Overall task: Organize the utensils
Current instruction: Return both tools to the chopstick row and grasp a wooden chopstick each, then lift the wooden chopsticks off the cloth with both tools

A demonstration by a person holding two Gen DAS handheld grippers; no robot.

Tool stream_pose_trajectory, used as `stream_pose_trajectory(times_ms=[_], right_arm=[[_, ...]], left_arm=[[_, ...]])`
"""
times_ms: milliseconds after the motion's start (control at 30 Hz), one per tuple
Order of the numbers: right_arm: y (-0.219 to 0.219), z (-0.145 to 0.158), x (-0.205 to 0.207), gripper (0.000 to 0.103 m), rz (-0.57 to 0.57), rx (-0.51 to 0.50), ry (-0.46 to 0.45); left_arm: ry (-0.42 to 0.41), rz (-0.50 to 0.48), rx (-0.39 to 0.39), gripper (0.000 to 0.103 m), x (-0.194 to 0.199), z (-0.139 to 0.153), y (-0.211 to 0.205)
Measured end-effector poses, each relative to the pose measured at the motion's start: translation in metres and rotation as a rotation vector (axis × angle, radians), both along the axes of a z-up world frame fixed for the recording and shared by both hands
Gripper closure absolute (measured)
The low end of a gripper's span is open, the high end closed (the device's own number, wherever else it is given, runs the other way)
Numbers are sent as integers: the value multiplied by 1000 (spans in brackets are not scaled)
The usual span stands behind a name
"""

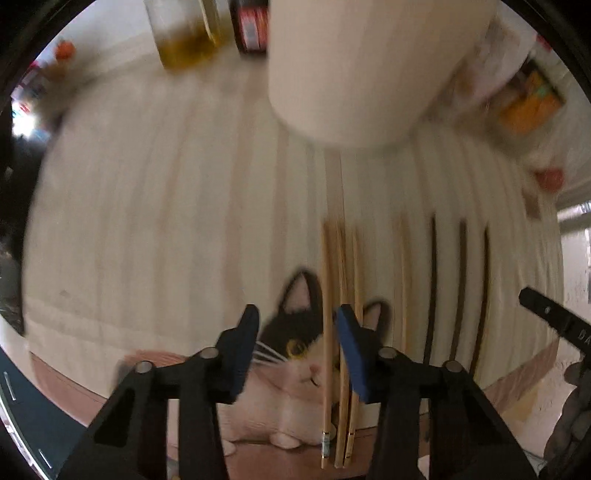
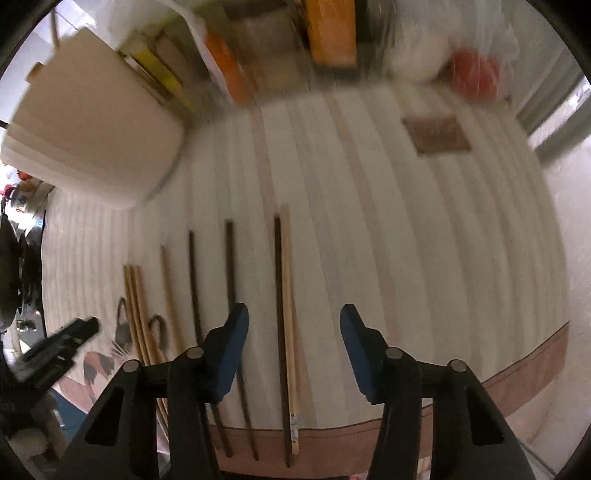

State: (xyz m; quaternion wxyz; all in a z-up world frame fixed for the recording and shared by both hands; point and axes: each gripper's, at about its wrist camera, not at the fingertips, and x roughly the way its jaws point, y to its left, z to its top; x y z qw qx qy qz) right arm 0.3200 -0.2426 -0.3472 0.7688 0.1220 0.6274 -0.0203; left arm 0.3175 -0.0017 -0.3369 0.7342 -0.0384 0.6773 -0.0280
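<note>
Several chopsticks lie side by side on a white striped mat [image 1: 166, 221]. In the left wrist view my left gripper [image 1: 297, 332] is open, above a bundle of light bamboo chopsticks [image 1: 341, 332] that lies near its right finger. Dark chopsticks [image 1: 458, 295] lie further right. In the right wrist view my right gripper [image 2: 293, 332] is open, with a dark chopstick [image 2: 279, 314] and a light chopstick [image 2: 289, 314] lying together between its fingers. More dark chopsticks [image 2: 229, 277] and the bamboo bundle [image 2: 135, 302] lie to the left. A white cylindrical holder [image 1: 369, 66] stands at the mat's far side and also shows in the right wrist view [image 2: 99, 125].
A cat picture [image 1: 295, 354] is printed on the mat's near edge. An oil bottle [image 1: 184, 33] and a dark jar [image 1: 251, 26] stand at the back. Orange packages [image 2: 332, 29], a red round object [image 2: 474, 74] and a brown coaster [image 2: 436, 134] lie at the far side. The left gripper shows in the right wrist view [image 2: 70, 336].
</note>
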Motion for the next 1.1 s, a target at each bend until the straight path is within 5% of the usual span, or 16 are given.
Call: stream_pose_trajectory(times_ms=[133, 333, 767, 1100], right_arm=[[-4, -21, -6, 69, 6, 16, 52], [4, -35, -12, 72, 32, 30, 87], [7, -45, -22, 97, 62, 8, 131], [-38, -52, -24, 96, -20, 72, 141]], left_arm=[[57, -51, -18, 75, -9, -25, -14], [22, -100, 39, 97, -18, -29, -29], [27, -31, 56, 99, -22, -20, 23], [30, 1, 44, 98, -19, -17, 65]])
